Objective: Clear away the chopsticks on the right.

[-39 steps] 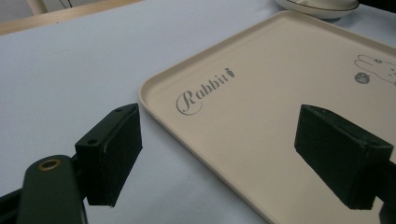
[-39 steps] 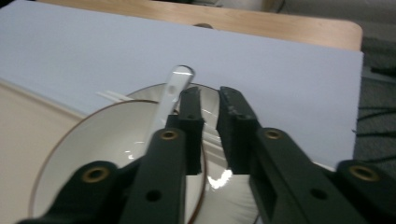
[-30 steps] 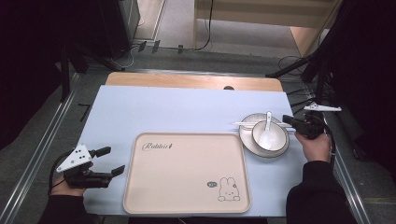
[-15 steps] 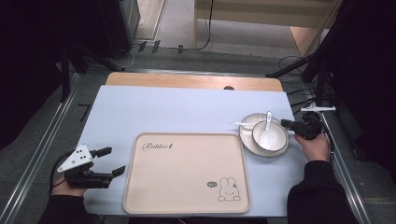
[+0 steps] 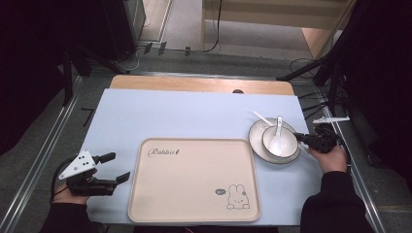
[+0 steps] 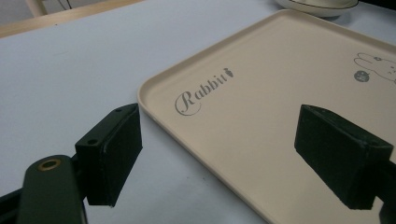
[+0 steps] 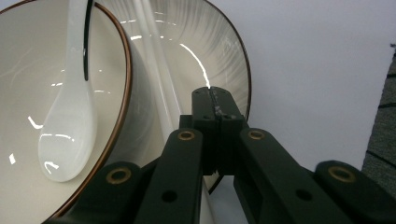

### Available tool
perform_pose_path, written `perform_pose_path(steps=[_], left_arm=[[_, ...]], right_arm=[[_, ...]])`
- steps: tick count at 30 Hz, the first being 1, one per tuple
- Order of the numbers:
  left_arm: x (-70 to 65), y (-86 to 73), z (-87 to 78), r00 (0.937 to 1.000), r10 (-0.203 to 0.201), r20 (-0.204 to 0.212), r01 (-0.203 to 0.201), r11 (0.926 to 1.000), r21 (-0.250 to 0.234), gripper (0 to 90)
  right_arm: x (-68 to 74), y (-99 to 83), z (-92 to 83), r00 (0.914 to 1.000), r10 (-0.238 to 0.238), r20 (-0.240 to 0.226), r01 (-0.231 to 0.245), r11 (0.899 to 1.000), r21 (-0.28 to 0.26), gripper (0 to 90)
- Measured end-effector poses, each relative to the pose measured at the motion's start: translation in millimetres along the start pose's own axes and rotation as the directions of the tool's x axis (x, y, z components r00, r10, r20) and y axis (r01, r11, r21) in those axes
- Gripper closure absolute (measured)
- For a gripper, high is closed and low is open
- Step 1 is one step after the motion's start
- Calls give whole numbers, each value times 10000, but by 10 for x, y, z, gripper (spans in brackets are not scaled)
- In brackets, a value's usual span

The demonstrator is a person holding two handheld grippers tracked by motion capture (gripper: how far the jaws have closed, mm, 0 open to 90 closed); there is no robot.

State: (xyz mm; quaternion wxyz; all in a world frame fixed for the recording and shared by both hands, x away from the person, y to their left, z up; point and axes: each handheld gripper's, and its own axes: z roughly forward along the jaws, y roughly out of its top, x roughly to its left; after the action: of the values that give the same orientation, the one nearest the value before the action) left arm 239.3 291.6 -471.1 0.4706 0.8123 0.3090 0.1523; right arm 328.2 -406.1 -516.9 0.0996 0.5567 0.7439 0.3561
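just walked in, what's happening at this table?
A person holds a gripper in each hand. The right gripper has its jaws shut on the near rim of the plate, which carries a bowl with a white spoon in it; a second white utensil lies on the plate. The left gripper is open and holds nothing, beside the left edge of the beige Rabbit tray. Nothing is on the tray.

Table [image 5: 194, 111]: pale blue cover, wooden far edge. Floor [image 5: 43, 150]: grey, metal rails either side. Cables [image 5: 214, 29] beyond. Surroundings dark.
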Motion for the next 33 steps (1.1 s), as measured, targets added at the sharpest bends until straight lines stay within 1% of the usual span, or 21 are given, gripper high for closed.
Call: perform_pose_path(steps=[1, 2, 4, 5, 8, 9, 11, 13, 15, 16, 17, 18, 20, 21, 22, 24, 26, 27, 29, 31, 33], left_arm=[[1, 0, 2, 10000, -13, -1, 13, 10000, -11, 155], [4, 1, 4, 10000, 12, 6, -12, 10000, -7, 155], [3, 2, 7, 10000, 6, 10, -6, 10000, -2, 155], [2, 3, 9, 10000, -3, 20, 3, 10000, -17, 155], [-1, 4, 11, 10000, 10, 35, -10, 10000, -36, 155], [0, 5, 10, 10000, 28, 29, -28, 10000, -33, 155], [-2, 7, 9, 10000, 22, 17, -22, 10000, -31, 155], [-3, 8, 7, 10000, 28, 11, -28, 10000, -24, 155], [-2, 7, 7, 10000, 26, 17, -26, 10000, -41, 155], [-2, 7, 9, 10000, 25, 14, -25, 10000, -45, 155], [-3, 8, 8, 10000, 31, 12, -31, 10000, -25, 155], [-4, 9, 8, 10000, 27, 7, -27, 10000, -15, 155], [-6, 14, 5, 10000, 43, 8, -43, 10000, -4, 155], [-9, 18, 4, 10000, 16, 23, -16, 10000, -24, 155], [-12, 21, 4, 10000, -23, 72, 24, 10000, -74, 155], [-14, 26, 4, 9999, 17, 108, -15, 9999, -122, 155], [-15, 26, 7, 9999, 12, 115, -11, 9999, -108, 155], [-16, 25, 6, 9999, 14, 114, -13, 10000, -98, 155], [-14, 23, 3, 10000, -19, 85, 20, 10000, -76, 155], [-14, 23, 4, 10000, -11, 97, 12, 10000, -82, 155], [-18, 27, 2, 10000, 34, 81, -34, 9999, -100, 155]], right_arm=[[5, -15, -14, 10000, 49, 17, -49, 10000, 34, 900], [6, -41, -21, 9996, 247, -131, -246, 9997, 41, 900], [6, -49, -22, 9995, 277, -149, -276, 9996, 90, 900], [9, -57, -26, 9995, 258, -161, -254, 9994, 250, 900], [13, -79, -41, 9996, 261, -134, -258, 9994, 233, 900], [11, -83, -58, 9993, 356, -134, -353, 9992, 197, 897], [0, -85, -104, 9995, 276, -124, -276, 9996, -5, 880], [-5, -79, -173, 9997, 240, 1, -240, 9991, -336, 850], [-13, -74, -251, 9999, 82, 137, -73, 9980, -634, 793], [-13, -72, -287, 9997, -18, 262, 38, 9973, -731, 727], [-14, -75, -317, 9987, -210, 462, 250, 9959, -871, 648], [-13, -79, -332, 9978, -291, 596, 342, 9956, -878, 589], [-5, -95, -361, 9960, -465, 757, 523, 9957, -763, 532], [-7, -104, -375, 9944, -598, 867, 664, 9950, -749, 468], [-8, -110, -385, 9945, -570, 879, 639, 9948, -789, 427], [-27, -121, -412, 9980, -343, 527, 392, 9947, -947, 354], [-41, -132, -429, 9985, -202, 507, 247, 9956, -901, 360], [-46, -140, -435, 9987, -220, 461, 261, 9956, -903, 387], [-48, -156, -433, 9989, -319, 337, 345, 9960, -820, 421], [-34, -170, -412, 9986, -416, 335, 437, 9969, -658, 452], [-26, -175, -388, 9972, -636, 406, 660, 9958, -629, 452]])
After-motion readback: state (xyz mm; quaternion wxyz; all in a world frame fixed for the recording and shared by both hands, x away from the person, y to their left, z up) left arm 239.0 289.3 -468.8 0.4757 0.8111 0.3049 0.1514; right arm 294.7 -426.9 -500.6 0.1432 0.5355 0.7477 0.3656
